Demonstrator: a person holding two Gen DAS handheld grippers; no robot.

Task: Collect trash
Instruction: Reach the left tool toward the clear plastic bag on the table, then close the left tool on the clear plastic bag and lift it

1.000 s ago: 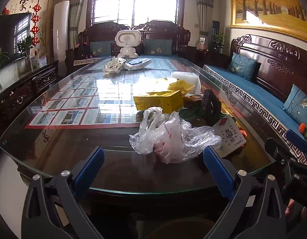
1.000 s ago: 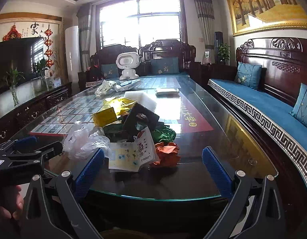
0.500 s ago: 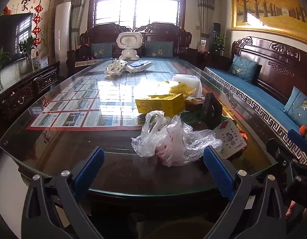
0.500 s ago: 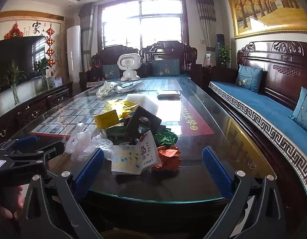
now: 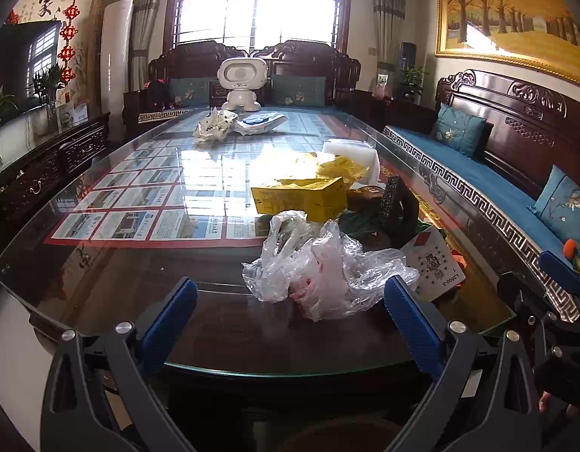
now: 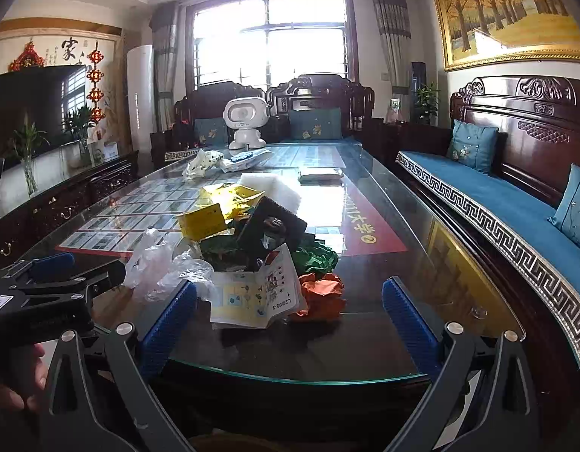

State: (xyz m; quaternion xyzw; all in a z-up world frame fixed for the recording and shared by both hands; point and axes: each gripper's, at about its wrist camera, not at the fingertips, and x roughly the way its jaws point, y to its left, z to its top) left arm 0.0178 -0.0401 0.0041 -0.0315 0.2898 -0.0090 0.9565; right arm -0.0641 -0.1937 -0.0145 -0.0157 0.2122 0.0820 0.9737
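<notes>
A heap of trash lies near the front of the glass table (image 5: 139,282). It holds a crumpled clear plastic bag (image 5: 320,271), a yellow box (image 5: 301,197), a printed leaflet (image 6: 252,297), a black piece (image 6: 271,226), green paper (image 6: 316,258) and orange paper (image 6: 322,295). My left gripper (image 5: 290,312) is open and empty, just short of the plastic bag. My right gripper (image 6: 290,312) is open and empty, in front of the leaflet and orange paper. The bag (image 6: 161,263) also shows in the right wrist view.
A white toy robot (image 5: 242,83), a crumpled white wrapper (image 5: 214,126) and a blue-and-white packet (image 5: 259,122) sit at the table's far end. A carved bench with blue cushions (image 6: 497,203) runs along the right. A dark sideboard (image 5: 41,173) stands on the left.
Both grippers have edged a little forward and up toward the heap. Their jaws stay open. Nothing on the table has moved.
</notes>
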